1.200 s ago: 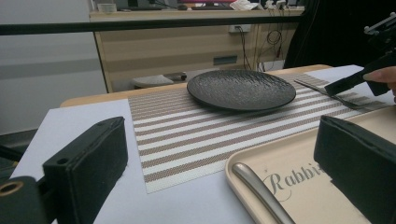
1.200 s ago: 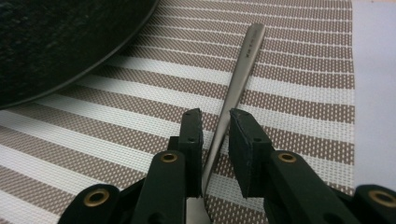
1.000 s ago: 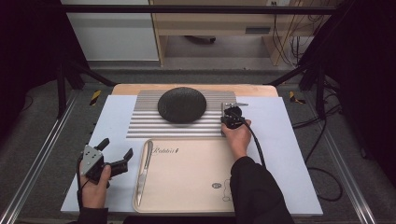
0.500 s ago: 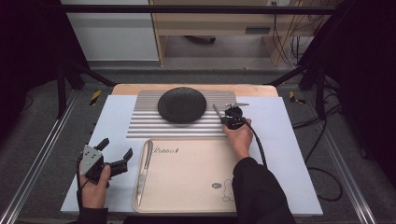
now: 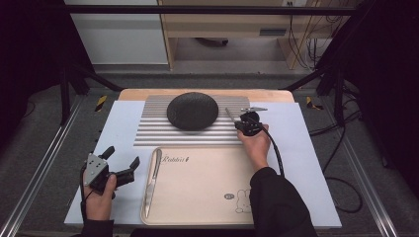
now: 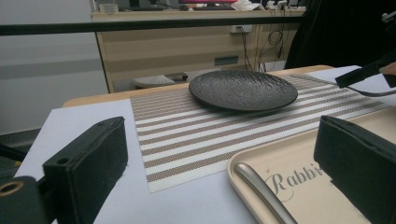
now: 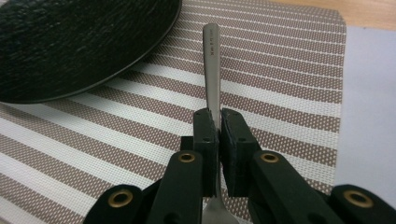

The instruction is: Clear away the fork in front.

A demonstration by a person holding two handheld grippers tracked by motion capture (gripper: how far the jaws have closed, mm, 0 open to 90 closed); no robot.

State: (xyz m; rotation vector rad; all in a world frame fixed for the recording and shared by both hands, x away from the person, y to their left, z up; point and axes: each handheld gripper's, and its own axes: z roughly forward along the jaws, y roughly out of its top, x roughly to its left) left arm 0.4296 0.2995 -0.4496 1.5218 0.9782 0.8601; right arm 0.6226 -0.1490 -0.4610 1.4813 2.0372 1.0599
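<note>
The right gripper [image 7: 218, 135] was clamped on a fork's [image 7: 211, 65] handle above the striped placemat [image 5: 148, 129], just right of the black plate [image 5: 192, 110], while the left gripper [image 5: 120, 165] sat wide open at the near left.

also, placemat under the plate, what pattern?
Brown and white stripes on the placemat, finely woven; clearest in the right gripper view.

Camera Placement

The high view looks forward and down on the whole tabletop [image 5: 306, 163] from the near side. The left tool view sits low at the near left, facing the far right. The right tool view looks closely down. All three share the black plate [image 5: 192, 111] [image 6: 243, 89] [image 7: 70, 42] and the striped mat [image 5: 148, 131] [image 6: 187, 135] [image 7: 280, 79].
</note>
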